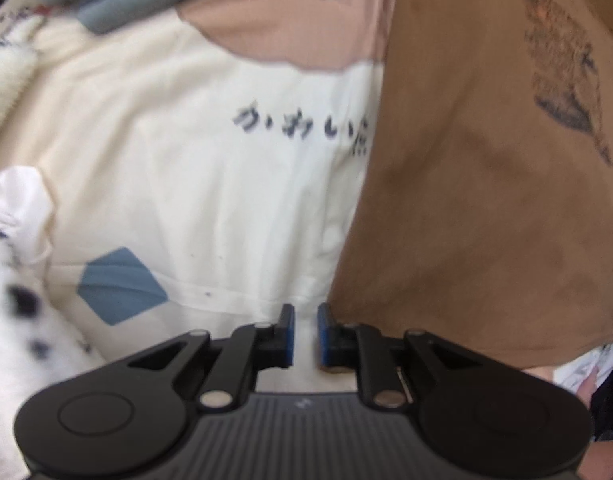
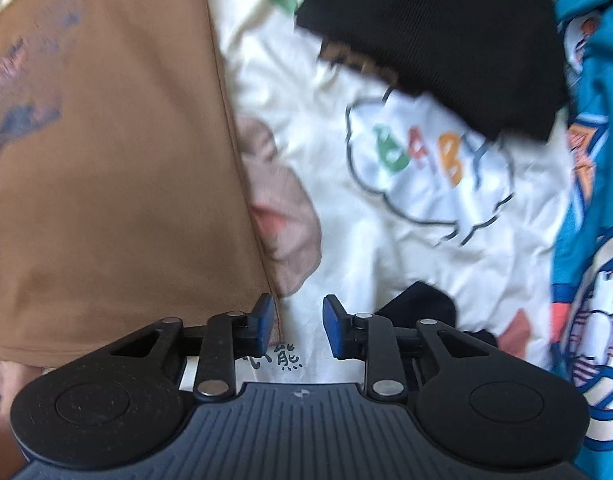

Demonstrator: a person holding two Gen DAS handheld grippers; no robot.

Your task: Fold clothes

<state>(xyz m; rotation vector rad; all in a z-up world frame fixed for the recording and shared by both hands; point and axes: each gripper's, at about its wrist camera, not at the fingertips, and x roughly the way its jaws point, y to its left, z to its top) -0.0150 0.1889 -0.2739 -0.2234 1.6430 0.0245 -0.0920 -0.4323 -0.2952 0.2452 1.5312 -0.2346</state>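
Brown shirt [image 1: 486, 184]: lies flat and spread over a heap of other clothes, its printed picture facing up. In the left wrist view its straight side edge runs down to a lower corner just right of the left gripper [image 1: 305, 334]. In the right wrist view the same shirt [image 2: 106, 184] fills the left half, with its other side edge ending right beside the right gripper [image 2: 298, 330].

Left jaws: a narrow gap, nothing between the pads; only cream cloth shows through the gap.

Right jaws: parted wider, also empty. The brown hem passes just beside the left pad, but the pads are not pressing on it.

Underneath: a cream shirt [image 1: 194, 184] with dark lettering, and a white shirt [image 2: 426, 184] with a cloud print. A black garment [image 2: 446, 40] and a blue printed shirt [image 2: 586, 220] lie off to the right.

Feel, as I judge it: thin knit cotton, light and limp. It should drape and sag at once when lifted, and is not slippery or fragile.

Risk: the layers lie touching, so a deep pinch would probably drag the cream or white cloth along too.

Where to hold: the two lower corners or the stitched hem, where the doubled cloth gives the pads most to bite on. Both corners would best be taken together to keep the fold edge straight.
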